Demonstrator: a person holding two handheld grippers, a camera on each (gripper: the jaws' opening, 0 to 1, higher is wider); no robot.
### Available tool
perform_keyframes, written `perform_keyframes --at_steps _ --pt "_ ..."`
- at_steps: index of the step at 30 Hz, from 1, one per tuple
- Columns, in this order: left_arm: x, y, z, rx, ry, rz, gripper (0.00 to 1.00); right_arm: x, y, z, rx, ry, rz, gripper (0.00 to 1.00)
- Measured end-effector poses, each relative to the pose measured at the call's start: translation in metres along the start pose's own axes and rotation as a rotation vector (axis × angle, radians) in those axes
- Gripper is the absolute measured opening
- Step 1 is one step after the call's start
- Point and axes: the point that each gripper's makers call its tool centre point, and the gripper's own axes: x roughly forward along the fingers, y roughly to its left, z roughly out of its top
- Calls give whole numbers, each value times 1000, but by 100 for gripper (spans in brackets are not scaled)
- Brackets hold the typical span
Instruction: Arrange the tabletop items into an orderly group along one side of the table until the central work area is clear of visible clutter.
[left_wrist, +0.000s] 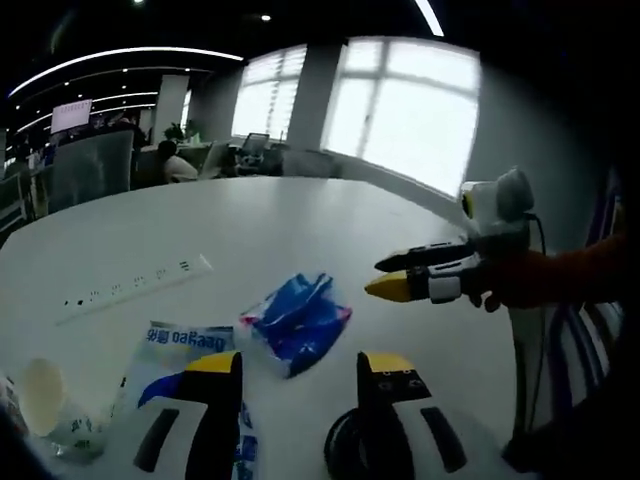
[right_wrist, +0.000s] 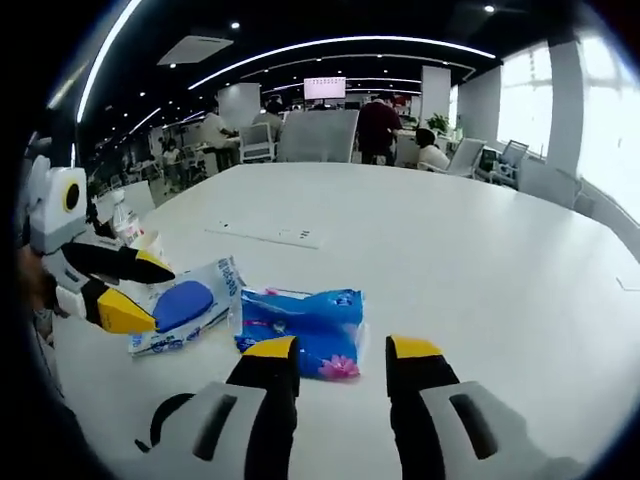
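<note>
Blue tissue pack (right_wrist: 300, 330) just ahead of spread right gripper (right_wrist: 340, 362); left gripper (left_wrist: 298, 370) spread; table (right_wrist: 480, 250) beyond bare.

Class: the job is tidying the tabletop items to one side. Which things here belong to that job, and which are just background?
Job: blue tissue pack, white-and-blue packet, paper cup, left claw, right claw.
Background: power strip, office chairs, windows.

Daylight enters through the large multi-pane windows (left_wrist: 400, 110), which are overexposed to near white. Curved ceiling strip lights (right_wrist: 340, 45) and recessed spots supplement it. The white, matte tabletop (left_wrist: 270, 220) reflects a diffuse sheen and carries faint, soft shadows. Fisheye distortion bends straight lines near the edges. Distant office furniture appears soft, and the left gripper view is dimmer.
</note>
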Motion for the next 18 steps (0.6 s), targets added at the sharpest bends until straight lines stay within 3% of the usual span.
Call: perform_keyframes --at_steps 10,18 --pt "25 12 -24 -3 62 24 36 21 -4 -16 -5 39 -1 28" --pt "40 16 -28 -27 58 17 31 38 -7 -23 -18 59 -5 20"
